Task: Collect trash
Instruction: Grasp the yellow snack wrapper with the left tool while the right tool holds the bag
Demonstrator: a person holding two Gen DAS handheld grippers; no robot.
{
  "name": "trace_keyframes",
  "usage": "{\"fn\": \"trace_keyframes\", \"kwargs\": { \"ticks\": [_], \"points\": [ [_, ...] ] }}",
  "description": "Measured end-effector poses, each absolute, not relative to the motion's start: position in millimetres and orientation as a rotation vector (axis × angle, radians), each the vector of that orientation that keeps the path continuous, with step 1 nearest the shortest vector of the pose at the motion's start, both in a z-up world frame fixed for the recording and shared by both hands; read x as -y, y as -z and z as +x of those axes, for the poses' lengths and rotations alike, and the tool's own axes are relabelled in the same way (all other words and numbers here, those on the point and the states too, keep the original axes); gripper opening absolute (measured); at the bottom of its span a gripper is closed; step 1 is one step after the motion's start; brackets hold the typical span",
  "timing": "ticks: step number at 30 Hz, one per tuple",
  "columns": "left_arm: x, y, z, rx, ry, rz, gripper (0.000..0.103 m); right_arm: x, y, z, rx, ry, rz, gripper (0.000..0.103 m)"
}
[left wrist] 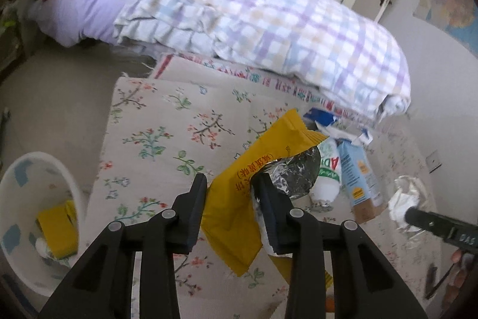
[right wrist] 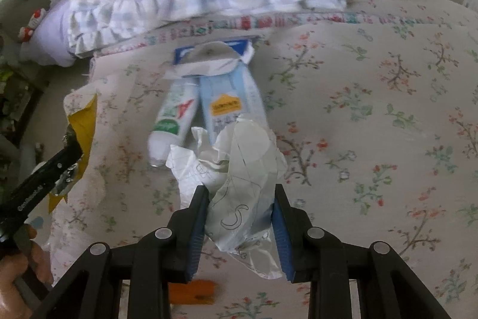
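Observation:
My left gripper is shut on a yellow snack wrapper with a silver foil inside, held above the floral bedspread. My right gripper is shut on a crumpled white paper with pen drawings; it shows in the left wrist view. A white bottle with green print and a light blue carton lie side by side on the bedspread beyond the paper. A torn blue and white wrapper lies past them.
A white bin with a yellow wrapper inside stands on the floor at the left of the bed. A checked quilt is heaped on the bed behind the trash. An orange item lies under my right gripper.

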State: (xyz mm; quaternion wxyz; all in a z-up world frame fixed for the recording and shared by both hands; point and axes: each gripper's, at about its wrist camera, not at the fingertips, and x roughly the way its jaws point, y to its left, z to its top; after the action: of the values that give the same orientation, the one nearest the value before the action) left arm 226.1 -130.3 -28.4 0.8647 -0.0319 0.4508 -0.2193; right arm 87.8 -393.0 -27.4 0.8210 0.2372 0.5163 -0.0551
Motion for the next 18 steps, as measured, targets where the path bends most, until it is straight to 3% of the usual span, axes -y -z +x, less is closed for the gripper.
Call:
{"fn": "trace_keyframes", "kwargs": {
  "ticks": [18],
  "points": [
    [13, 9, 209, -0.94, 0.312, -0.076, 0.038, 294, 16, 113, -1.085, -0.011, 0.432, 0.037]
  ]
}}
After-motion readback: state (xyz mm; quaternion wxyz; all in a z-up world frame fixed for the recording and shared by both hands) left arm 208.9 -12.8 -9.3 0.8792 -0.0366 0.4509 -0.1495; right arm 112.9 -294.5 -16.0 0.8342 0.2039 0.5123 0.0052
